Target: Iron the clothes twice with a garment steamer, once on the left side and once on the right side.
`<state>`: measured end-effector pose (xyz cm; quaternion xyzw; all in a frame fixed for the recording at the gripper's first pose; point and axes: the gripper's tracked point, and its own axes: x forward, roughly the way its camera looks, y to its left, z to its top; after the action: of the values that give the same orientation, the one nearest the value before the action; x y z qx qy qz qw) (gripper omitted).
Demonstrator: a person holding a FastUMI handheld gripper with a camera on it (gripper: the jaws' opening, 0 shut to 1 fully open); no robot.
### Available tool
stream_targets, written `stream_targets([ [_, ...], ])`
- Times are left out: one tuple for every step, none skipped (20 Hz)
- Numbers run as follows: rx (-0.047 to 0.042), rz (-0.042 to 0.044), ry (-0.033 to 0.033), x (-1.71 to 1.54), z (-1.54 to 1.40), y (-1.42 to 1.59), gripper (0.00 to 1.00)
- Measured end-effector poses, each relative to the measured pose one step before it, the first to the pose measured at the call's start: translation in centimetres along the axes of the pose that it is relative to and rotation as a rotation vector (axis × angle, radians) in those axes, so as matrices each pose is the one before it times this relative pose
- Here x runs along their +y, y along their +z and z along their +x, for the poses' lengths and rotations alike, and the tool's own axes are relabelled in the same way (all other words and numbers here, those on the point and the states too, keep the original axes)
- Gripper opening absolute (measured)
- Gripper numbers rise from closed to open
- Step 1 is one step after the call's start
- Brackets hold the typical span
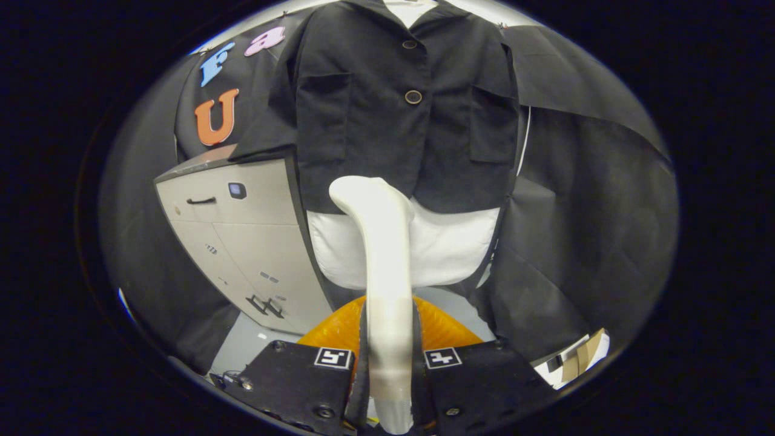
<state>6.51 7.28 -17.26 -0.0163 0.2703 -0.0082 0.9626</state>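
A black jacket (387, 109) with two buttons hangs straight ahead over a white garment (448, 248) whose hem shows below it. My gripper (389, 357) is shut on the white handle of the garment steamer (384, 254), both fingers pressing its sides. The steamer rises from between the fingers, and its curved head sits at the jacket's lower hem, near the middle. I cannot tell whether the head touches the cloth.
A grey cabinet (242, 236) with drawers stands left of the jacket. An orange object (442, 330) lies just beyond the fingers, behind the steamer handle. Black cloth covers the wall on the right, with cardboard scraps (581, 354) low down.
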Motion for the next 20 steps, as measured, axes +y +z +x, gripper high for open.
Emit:
stream_targets([
  [-0.03071, 0.01065, 0.01628, -0.127, -0.739, 1.433, 0.3],
  [-0.03708, 0.01075, 0.01598, -0.234, -0.815, 1.779, 0.3],
  [-0.04023, 0.0109, 0.01191, -0.458, -0.717, 2.041, 0.3],
  [-0.04075, 0.01456, 0.00778, -0.48, -0.698, 2.201, 0.3],
  [-0.04133, 0.01464, 0.00699, -0.59, -0.628, 2.409, 0.3],
  [-0.04253, 0.0124, 0.00597, -0.613, -0.426, 2.486, 0.3],
  [-0.04929, 0.00441, 0.00419, -0.675, -0.324, 2.563, 0.3],
  [-0.04663, -0.00191, 0.00187, -0.696, -0.193, 2.468, 0.3],
  [-0.0401, 0.00348, 0.00324, -0.582, 0.023, 2.386, 0.3],
  [-0.03632, 0.01081, 0.00979, -0.322, 0.21, 2.094, 0.3],
  [-0.03061, 0.00616, 0.00874, -0.484, 0.339, 1.933, 0.3],
  [-0.03109, 0.00137, 0.00565, -0.575, 0.536, 1.875, 0.3],
  [-0.03439, -0.00056, 0.00288, -0.617, 0.528, 1.853, 0.3],
  [-0.03149, 0.00117, 0.00101, -0.651, 0.578, 1.76, 0.3],
  [-0.03375, 0.00215, 0.00256, -0.587, 0.681, 1.718, 0.3],
  [-0.02956, 0.00255, 0.00187, -0.592, 0.71, 1.621, 0.3],
  [-0.03053, 0.00352, 0.0033, -0.532, 0.696, 1.559, 0.3],
  [-0.03058, 0.00339, 0.00377, -0.422, 0.938, 1.321, 0.3],
  [-0.018, 0.0061, 0.00369, -0.358, 0.714, 1.007, 0.3],
  [-0.01932, 0.00711, 0.01449, 0.046, 0.598, 0.681, 0.3],
])
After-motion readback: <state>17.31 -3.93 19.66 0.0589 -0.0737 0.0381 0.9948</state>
